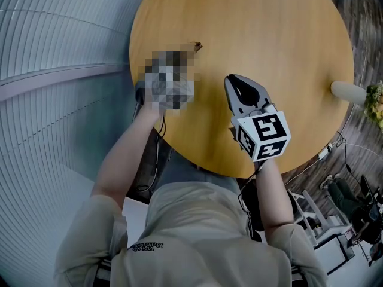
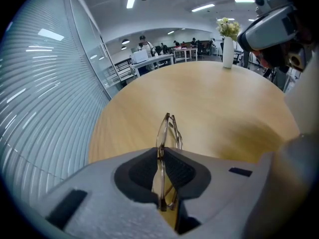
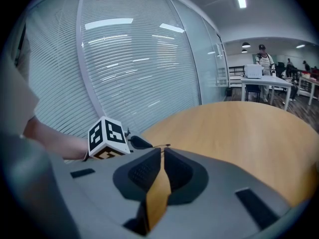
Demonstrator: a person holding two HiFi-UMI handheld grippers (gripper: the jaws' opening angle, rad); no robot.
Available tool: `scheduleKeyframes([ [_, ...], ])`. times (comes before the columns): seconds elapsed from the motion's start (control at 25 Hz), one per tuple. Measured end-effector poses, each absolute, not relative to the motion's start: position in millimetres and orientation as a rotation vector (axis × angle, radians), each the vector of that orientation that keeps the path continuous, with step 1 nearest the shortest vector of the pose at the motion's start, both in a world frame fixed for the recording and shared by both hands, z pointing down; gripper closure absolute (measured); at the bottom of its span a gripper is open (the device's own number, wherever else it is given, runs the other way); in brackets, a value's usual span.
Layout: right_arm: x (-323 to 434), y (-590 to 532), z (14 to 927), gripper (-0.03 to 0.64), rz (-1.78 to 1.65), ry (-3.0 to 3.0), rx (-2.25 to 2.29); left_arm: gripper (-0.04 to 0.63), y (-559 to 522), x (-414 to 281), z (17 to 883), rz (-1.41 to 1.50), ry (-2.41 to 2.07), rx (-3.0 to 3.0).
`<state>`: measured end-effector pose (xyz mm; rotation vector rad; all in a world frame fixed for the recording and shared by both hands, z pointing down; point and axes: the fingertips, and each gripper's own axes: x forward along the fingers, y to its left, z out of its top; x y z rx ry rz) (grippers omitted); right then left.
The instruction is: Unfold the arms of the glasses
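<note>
Folded thin metal-framed glasses stand on edge between the pads of my left gripper, which is shut on them; the lenses stick out past the fingertips over the round wooden table. In the head view a mosaic patch covers that gripper, and only a dark tip of the glasses shows beyond it. My right gripper hovers over the table's near side, to the right of the left one. Its jaws are shut with nothing between them. From there I see the left gripper's marker cube.
A white vase with flowers stands at the table's right edge; in the left gripper view the vase is at the far side. A glass wall with blinds runs along the left. Desks and people fill the far room.
</note>
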<state>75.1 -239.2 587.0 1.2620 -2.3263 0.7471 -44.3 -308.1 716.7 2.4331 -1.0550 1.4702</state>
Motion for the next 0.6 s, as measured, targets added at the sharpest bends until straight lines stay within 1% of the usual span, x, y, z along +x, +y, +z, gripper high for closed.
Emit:
scheduleKeyframes([
  [0.24, 73.3, -235.0, 573.2, 0.575, 0.705, -2.342, 1.264, 0.545, -301.8, -40.2, 689.2, 1.359, -1.081, 2.473],
  [0.6, 78.7, -233.1, 536.6, 0.575, 0.598, -2.374, 1.338, 0.545, -282.9, -33.4, 622.9, 1.049, -1.153, 2.508],
])
